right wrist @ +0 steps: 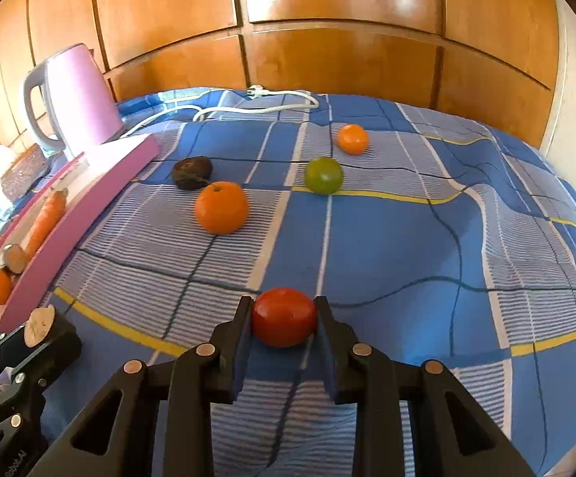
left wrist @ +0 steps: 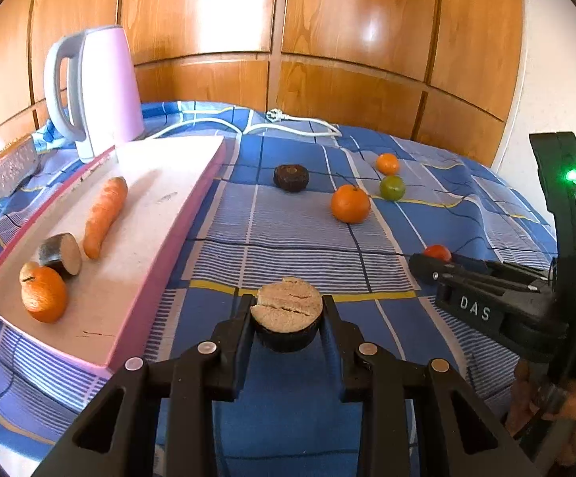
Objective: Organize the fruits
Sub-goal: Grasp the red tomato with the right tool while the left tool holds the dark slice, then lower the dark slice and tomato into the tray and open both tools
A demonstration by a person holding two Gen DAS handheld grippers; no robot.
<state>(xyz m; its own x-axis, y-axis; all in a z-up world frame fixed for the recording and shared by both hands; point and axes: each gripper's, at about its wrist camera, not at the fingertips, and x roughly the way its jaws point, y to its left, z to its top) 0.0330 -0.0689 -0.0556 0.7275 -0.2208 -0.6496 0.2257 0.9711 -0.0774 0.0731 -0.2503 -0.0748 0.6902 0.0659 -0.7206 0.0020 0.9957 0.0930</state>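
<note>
Grippers both clamped: left gripper (left wrist: 287, 312) holds a dark cut root piece (left wrist: 287, 320), right gripper (right wrist: 284, 318) a red tomato (right wrist: 284, 317), both near, above the blue checked cloth (right wrist: 407, 246). Tomato likely soft, smooth, bruisable; grip its sides gently. Pink tray (left wrist: 204, 183) lies left. Undersides hidden.

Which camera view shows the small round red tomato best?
The right wrist view: the small round red tomato sits large and whole between the right tongs. The left wrist view shows only its top behind those tongs.
</note>
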